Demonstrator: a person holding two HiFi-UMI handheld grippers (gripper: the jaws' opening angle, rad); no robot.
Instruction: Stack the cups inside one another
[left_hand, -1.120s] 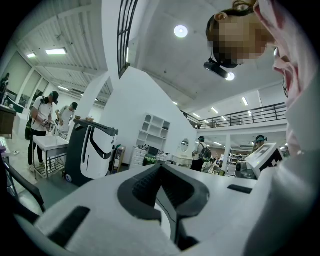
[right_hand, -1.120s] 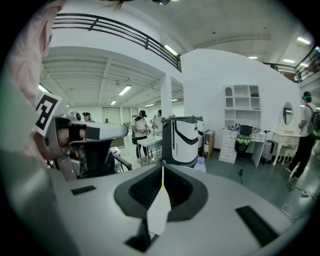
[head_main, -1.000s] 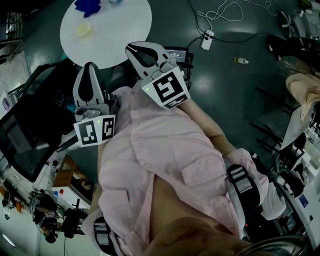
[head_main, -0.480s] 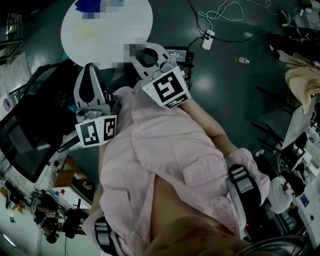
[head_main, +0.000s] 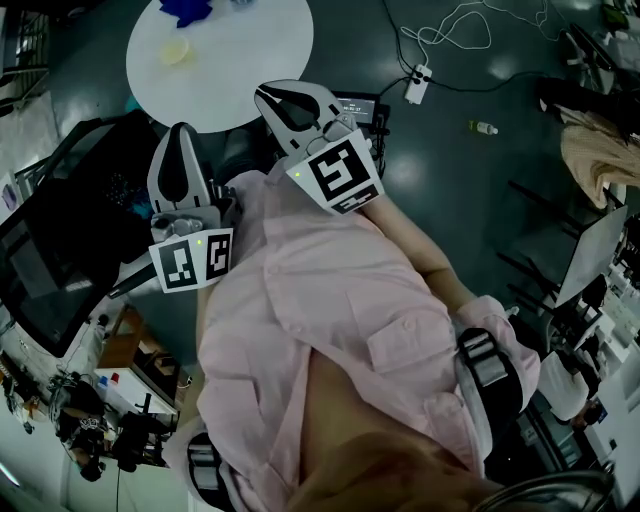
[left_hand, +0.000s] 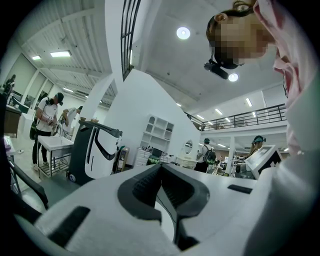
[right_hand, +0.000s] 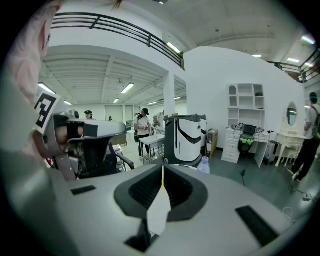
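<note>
Both claws rest level against a pink shirt (head_main: 330, 300) — my left gripper (head_main: 182, 135) and right gripper (head_main: 265, 95) each have their jaws pressed together on nothing. Ahead of their tips stands a round white table (head_main: 285, 60). A pale yellow cup (head_main: 176, 52) sits on it, straight beyond the left gripper and untouched, with a blue object (head_main: 190, 10) farther out past the cup.
</note>
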